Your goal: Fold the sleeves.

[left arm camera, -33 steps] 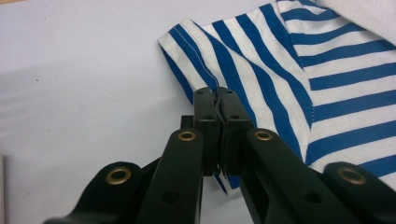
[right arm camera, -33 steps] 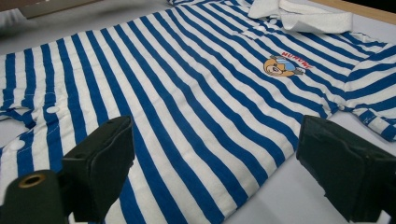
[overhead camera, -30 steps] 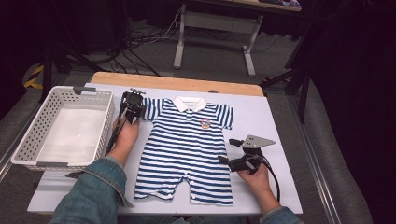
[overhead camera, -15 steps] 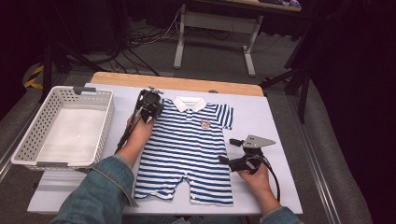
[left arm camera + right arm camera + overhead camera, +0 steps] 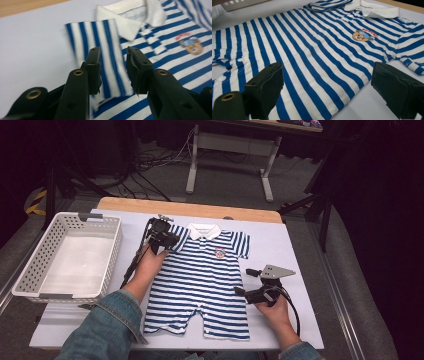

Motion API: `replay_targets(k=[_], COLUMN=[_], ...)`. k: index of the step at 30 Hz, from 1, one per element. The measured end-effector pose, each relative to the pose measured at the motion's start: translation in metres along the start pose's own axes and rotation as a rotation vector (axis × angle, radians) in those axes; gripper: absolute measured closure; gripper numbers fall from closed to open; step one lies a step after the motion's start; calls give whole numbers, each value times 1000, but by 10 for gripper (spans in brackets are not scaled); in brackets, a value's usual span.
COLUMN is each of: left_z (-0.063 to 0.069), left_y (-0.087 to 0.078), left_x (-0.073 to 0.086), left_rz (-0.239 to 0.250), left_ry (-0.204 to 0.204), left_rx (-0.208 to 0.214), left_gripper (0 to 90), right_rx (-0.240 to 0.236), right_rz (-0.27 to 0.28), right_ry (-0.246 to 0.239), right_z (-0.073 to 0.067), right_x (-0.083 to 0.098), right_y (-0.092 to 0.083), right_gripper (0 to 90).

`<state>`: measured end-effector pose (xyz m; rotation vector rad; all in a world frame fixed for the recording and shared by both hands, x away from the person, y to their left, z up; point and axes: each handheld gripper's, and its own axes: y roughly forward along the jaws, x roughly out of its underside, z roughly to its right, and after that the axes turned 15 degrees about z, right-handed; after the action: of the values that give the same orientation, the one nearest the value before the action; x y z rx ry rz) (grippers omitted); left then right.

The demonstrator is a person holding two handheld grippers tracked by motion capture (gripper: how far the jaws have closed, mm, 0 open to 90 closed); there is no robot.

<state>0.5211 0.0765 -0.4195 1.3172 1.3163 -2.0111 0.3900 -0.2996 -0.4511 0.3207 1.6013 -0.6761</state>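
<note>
Dark floor with loose cables and a grey metal table frame (image 5: 232, 157) lie beyond the work surface in the high view, where a pale tabletop (image 5: 280, 250) with a wooden far edge carries a blue-and-white striped baby romper (image 5: 200, 280) spread flat, its white collar (image 5: 202, 231) farthest from the person and its two leg openings nearest. The left gripper (image 5: 162, 240) hovers at the romper's left shoulder, where the short sleeve is folded inward over the chest; a white slotted basket (image 5: 70, 257) sits well to the outer side of that gripper. The right gripper (image 5: 250, 292) rests on the tabletop just beside the romper's right side seam, near the waist, and a denim sleeve (image 5: 105, 330) covers the left forearm. In the left gripper view, the folded sleeve (image 5: 100, 40) lies just ahead of and beneath the jaws, which have just been opening and now stand a narrow gap apart with striped cloth showing between them, the pads not pressing on it; the collar and a small bear badge (image 5: 191, 46) sit beyond to the right. In the right gripper view, the jaws stand wide with nothing gripped, the striped body stretching ahead between them, the badge (image 5: 363, 35) farther off and white snap buttons (image 5: 240, 60) near the left jaw.
</note>
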Motion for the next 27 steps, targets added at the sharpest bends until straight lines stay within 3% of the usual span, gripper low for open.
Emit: replay_targets(k=[2, 6, 8, 13, 16, 19, 21, 24, 25, 27], left_z=[-5, -12, -14, -11, -11, -14, -16, -18, -17, -17], left_y=[0, 5, 10, 14, 14, 12, 10, 9, 8, 6], left_x=[5, 14, 18, 20, 19, 19, 20, 22, 22, 23], left_rz=[-38, -123, -159, -167, -165, -161, -159, -145, -145, -133], left_ry=[1, -36, -48, -44, -33, -45, -53, -59, -53, -65], left_rx=[-42, -42, -18, 17, 23, 2, -6, 12, 24, 31], left_gripper=[648, 680, 706, 791, 853, 868, 867, 864, 853, 747], right_rx=[4, 7, 8, 22, 43, 88, 151, 218, 248, 303], right_rz=[-3, -5, -6, 2, 3, -34, -73, -93, -101, -110], right_ry=[-3, -3, -4, 11, 47, 83, 66, 81, 98, 151], right_z=[0, 0, 0, 2, 7, 13, 17, 27, 33, 48], right_x=[0, 0, 0, -1, -2, -5, -10, -17, -20, -26], right_y=[0, 0, 0, -1, -4, -5, -4, -2, 1, 6], right_gripper=[116, 115, 115, 129, 204, 273, 333, 388, 389, 433])
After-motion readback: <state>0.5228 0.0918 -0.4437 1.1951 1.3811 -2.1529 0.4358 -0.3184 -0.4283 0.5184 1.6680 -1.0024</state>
